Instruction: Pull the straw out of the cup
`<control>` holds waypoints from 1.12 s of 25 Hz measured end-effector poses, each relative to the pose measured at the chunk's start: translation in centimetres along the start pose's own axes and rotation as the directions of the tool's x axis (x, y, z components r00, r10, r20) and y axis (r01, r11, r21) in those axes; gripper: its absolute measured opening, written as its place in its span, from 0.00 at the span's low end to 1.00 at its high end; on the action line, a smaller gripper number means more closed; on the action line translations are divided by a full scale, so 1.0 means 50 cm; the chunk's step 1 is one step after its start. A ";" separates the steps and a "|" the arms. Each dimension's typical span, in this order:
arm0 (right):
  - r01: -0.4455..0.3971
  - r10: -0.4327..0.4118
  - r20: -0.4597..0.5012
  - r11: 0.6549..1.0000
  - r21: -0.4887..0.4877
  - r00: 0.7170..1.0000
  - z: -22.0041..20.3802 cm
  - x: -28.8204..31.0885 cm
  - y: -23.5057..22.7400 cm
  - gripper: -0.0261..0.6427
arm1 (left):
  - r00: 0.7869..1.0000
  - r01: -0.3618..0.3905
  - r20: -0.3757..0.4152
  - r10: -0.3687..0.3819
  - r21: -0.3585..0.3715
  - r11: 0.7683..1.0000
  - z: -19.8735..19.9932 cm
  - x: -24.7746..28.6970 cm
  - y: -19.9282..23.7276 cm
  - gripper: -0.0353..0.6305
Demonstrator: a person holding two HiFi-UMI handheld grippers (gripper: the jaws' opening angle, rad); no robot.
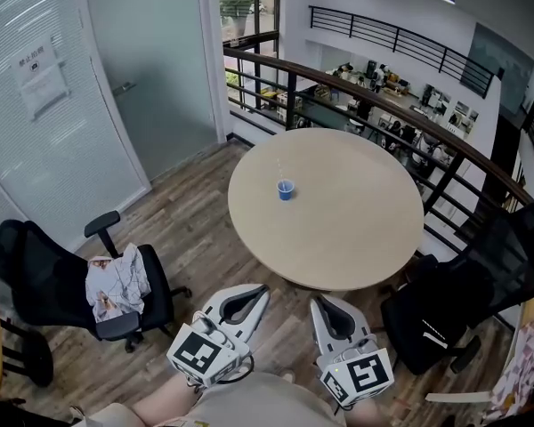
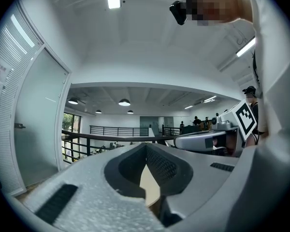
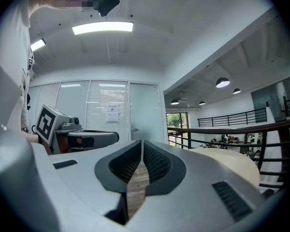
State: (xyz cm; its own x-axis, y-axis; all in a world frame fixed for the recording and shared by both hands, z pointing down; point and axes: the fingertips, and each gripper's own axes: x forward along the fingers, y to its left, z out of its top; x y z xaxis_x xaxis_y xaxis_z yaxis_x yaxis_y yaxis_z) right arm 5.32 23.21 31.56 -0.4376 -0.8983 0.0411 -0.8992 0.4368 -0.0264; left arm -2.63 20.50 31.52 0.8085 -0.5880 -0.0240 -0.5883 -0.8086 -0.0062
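A small blue cup [image 1: 286, 189] stands upright near the middle of the round beige table [image 1: 356, 229], with a thin pale straw [image 1: 280, 169] rising from it. Both grippers are held low in front of the table's near edge, well short of the cup. My left gripper [image 1: 262, 290] points toward the table with its jaws shut and nothing between them. My right gripper [image 1: 317, 302] sits beside it, also shut and empty. In the left gripper view, the left gripper [image 2: 146, 147] has its tips touching; in the right gripper view, the right gripper [image 3: 142, 143] likewise. Neither gripper view shows the cup.
A black office chair [image 1: 44, 283] with a crumpled cloth [image 1: 116, 285] on its seat stands on the wooden floor at the left. Another black chair [image 1: 449, 305] stands at the table's right. A dark railing [image 1: 374, 92] runs behind the table, and a glass wall [image 1: 44, 105] is at the left.
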 end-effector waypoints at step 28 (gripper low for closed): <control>-0.018 0.018 0.027 1.000 0.020 0.999 -0.026 -0.134 -0.100 0.08 | 0.999 -0.032 -0.017 0.032 0.046 0.998 -0.001 0.068 -0.148 0.07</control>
State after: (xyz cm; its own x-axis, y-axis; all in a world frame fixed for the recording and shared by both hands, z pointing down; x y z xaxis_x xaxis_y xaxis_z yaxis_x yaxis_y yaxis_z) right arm 12.73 27.12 32.73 -0.4532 -0.8913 0.0132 -0.8907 0.4522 -0.0473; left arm 4.47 24.51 31.53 0.7892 -0.6140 -0.0076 -0.6135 -0.7880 -0.0517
